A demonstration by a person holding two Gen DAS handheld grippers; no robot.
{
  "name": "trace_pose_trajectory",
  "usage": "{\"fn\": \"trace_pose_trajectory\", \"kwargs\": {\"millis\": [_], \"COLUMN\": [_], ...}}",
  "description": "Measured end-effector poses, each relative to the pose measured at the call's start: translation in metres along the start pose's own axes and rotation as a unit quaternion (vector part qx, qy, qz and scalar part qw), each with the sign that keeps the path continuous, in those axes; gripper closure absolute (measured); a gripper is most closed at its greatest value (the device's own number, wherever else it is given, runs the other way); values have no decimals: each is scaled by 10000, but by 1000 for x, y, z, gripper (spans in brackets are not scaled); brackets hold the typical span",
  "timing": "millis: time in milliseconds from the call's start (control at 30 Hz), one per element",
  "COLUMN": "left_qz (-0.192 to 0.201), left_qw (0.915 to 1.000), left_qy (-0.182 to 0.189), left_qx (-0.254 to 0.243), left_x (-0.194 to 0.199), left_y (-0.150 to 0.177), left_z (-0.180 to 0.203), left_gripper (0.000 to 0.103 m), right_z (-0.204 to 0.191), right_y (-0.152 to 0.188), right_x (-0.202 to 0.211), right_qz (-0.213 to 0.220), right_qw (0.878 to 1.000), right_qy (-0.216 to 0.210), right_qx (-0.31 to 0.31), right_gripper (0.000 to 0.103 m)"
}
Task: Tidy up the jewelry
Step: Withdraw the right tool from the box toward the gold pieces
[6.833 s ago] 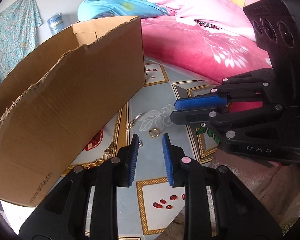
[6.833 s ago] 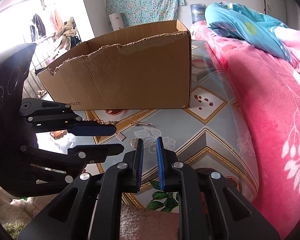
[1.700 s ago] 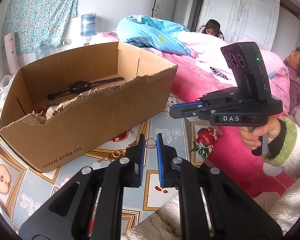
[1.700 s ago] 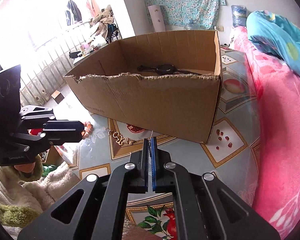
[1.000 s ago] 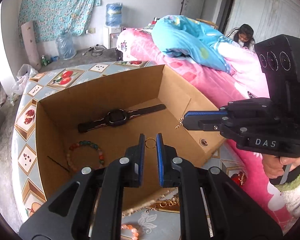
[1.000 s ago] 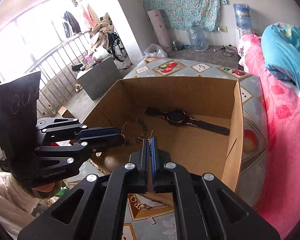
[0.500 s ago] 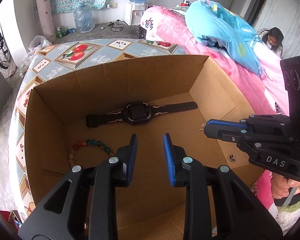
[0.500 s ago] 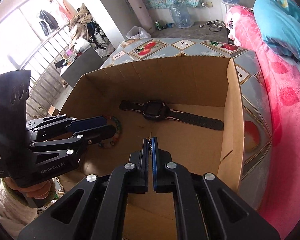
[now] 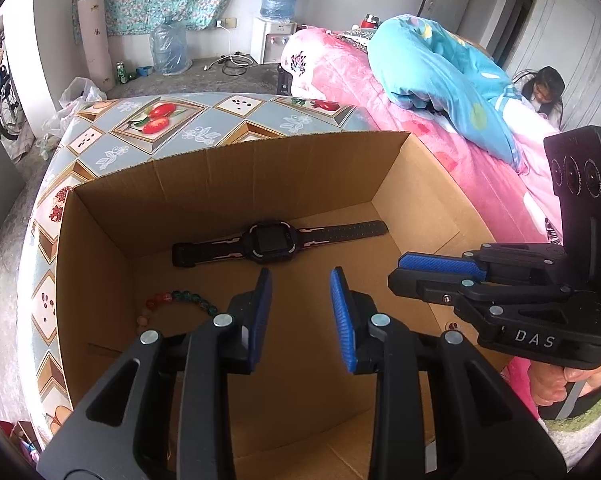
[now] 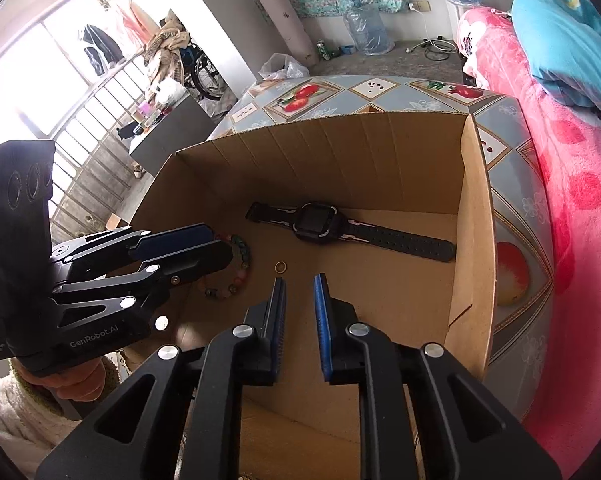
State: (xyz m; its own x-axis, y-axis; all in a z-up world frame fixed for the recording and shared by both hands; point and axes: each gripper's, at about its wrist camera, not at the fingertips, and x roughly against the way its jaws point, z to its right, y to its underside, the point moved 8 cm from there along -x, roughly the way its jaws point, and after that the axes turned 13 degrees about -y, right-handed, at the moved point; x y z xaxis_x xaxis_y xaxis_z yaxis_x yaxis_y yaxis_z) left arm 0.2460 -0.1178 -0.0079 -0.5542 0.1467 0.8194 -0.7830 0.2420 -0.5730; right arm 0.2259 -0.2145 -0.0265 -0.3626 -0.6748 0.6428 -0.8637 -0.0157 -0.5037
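An open cardboard box [image 9: 240,176] holds a black watch [image 9: 268,238] [image 10: 316,222] along its far side and a bead bracelet [image 9: 180,300] [image 10: 240,260] at its left. A small gold ring [image 10: 280,267] lies loose on the box floor. My left gripper [image 9: 298,284] [image 10: 220,244] hangs over the box with its jaws opening and nothing between them. My right gripper [image 10: 300,280] [image 9: 396,272] hovers beside it on the right, its jaws also opening and empty.
The box stands on a table with a fruit-patterned cloth [image 9: 156,120]. A pink bed [image 10: 572,168] with a blue quilt [image 9: 440,68] runs along the right. A person [image 9: 540,88] sits at the far right. Water bottles [image 9: 168,48] stand on the floor beyond.
Both grippers came from the table to above the box and sank slightly. The left jaws opened and let the gold ring go. The right jaws opened, and the thin chain piece is gone from them.
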Motion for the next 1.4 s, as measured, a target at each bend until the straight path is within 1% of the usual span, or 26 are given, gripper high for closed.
{"fn": "trace_pose_trajectory", "kwargs": {"millis": [33, 67, 200, 300, 367, 400, 467, 500, 567, 600, 633, 667, 733, 767, 833, 933, 1000, 1033, 1133, 1200, 1300, 1400], "left_qz": [-5, -4, 191, 366, 541, 659, 913, 1024, 1238, 1324, 1389, 1433, 1461, 1451, 1418, 1382, 1241, 1162, 857, 760, 692, 644], "left_qw": [10000, 10000, 9998, 9992, 9984, 9977, 9956, 9944, 9916, 9902, 9891, 9882, 9874, 9875, 9880, 9895, 9917, 9927, 9960, 9968, 9971, 9967], "left_qy": [-7, -3, -3, 45, 61, 48, 70, 86, 141, 162, 201, 214, 212, 227, 233, 164, 222, 255, 256, 191, 123, -106], "left_qx": [28, 49, 116, 175, 177, 178, 201, 244, 344, 409, 450, 495, 565, 568, 574, 396, 262, 198, -5, -133, -299, -490], "left_x": [0, 0, 9, 23, 39, 48, 69, 81, 102, 111, 119, 126, 135, 137, 140, 138, 130, 124, 101, 87, 68, 51], "left_y": [0, 0, -1, 0, 3, 6, 12, 16, 29, 37, 45, 54, 73, 83, 102, 128, 146, 156, 181, 191, 198, 198], "left_z": [-1, -2, -7, -10, -12, -13, -16, -18, -23, -26, -29, -32, -37, -39, -41, -38, -31, -27, -13, -5, 4, 6], "left_gripper": [74, 74, 74, 74, 74, 74, 74, 74, 74, 74, 74, 74, 74, 74, 74, 74, 74, 74, 74, 74, 74, 74], "right_z": [-1, -3, -7, -15, -25, -31, -45, -51, -63, -68, -72, -76, -79, -80, -75, -62, -52, -47, -32, -24, -12, -6], "right_y": [-1, -2, -12, -14, -11, -9, -2, 2, 14, 21, 28, 38, 56, 66, 85, 114, 134, 143, 166, 178, 192, 198], "right_x": [-1, -1, 6, 19, 30, 36, 52, 61, 80, 90, 100, 108, 121, 124, 129, 129, 122, 115, 83, 63, 38, 18], "right_qz": [-18, -16, 140, 403, 590, 717, 979, 1141, 1448, 1622, 1796, 1948, 2162, 2195, 2162, 2075, 1969, 1855, 1408, 1205, 1044, 865], "right_qw": [10000, 10000, 9998, 9990, 9979, 9968, 9940, 9918, 9864, 9828, 9788, 9748, 9671, 9647, 9613, 9562, 9531, 9538, 9605, 9618, 9633, 9661], "right_qy": [16, 29, 117, 155, 211, 264, 332, 427, 601, 719, 839, 941, 1230, 1350, 1636, 2033, 2286, 2354, 2395, 2452, 2470, 2423], "right_qx": [14, 23, 66, 89, 178, 230, 361, 392, 490, 501, 516, 551, 532, 539, 499, 363, 246, 218, 147, 166, 143, 191], "right_gripper": [76, 72, 72, 69, 60, 57, 46, 42, 28, 24, 14, 8, 7, 7, 7, 7, 7, 7, 7, 7, 7, 7]}}
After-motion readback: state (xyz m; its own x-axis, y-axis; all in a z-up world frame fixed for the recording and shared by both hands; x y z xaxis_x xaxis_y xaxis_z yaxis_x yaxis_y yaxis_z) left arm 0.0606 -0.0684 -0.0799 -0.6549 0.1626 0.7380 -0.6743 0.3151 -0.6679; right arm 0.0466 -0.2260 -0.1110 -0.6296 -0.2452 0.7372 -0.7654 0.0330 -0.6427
